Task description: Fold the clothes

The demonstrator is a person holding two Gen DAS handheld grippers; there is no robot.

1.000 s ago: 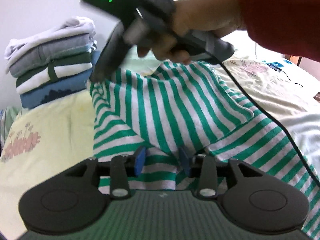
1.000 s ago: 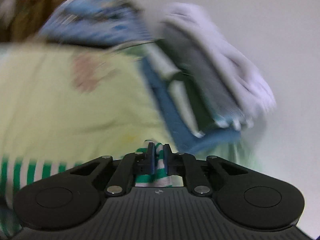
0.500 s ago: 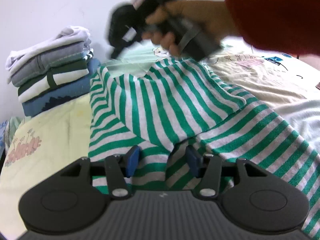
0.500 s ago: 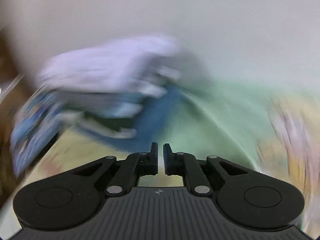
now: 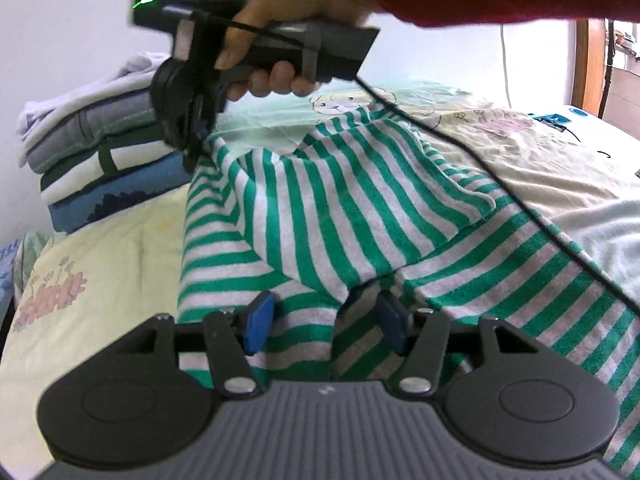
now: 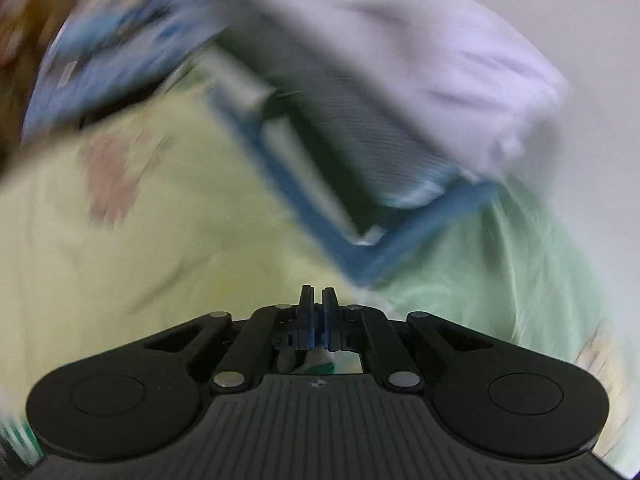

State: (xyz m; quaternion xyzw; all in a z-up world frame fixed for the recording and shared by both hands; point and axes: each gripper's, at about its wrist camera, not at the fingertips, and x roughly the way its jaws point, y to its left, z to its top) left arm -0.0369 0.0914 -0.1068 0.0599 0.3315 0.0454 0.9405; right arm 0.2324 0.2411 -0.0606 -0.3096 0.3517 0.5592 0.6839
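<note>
A green-and-white striped shirt (image 5: 320, 208) lies crumpled on the bed. My left gripper (image 5: 326, 322) hovers low over its near edge, and its jaws are opening. Cloth lies between the blue pads (image 5: 260, 320), but they do not press it. My right gripper (image 5: 192, 156), held by a hand (image 5: 280, 8) in a red sleeve, is at the shirt's far left corner, which rises in a peak to the fingertips. In the blurred right wrist view the right gripper (image 6: 318, 300) is shut, with a scrap of the striped shirt (image 6: 320, 366) showing just beneath the jaws.
A stack of folded clothes (image 5: 92, 148) stands at the back left by the white wall, close behind the right gripper, and fills the right wrist view as the stack (image 6: 360, 120). A pale yellow printed bedsheet (image 5: 100, 248) covers the bed. A black cable (image 5: 500, 184) trails across the shirt.
The right gripper let go of the shirt corner, swung up and away, then came back down to that corner and shut. The left jaws widened over the near edge.
</note>
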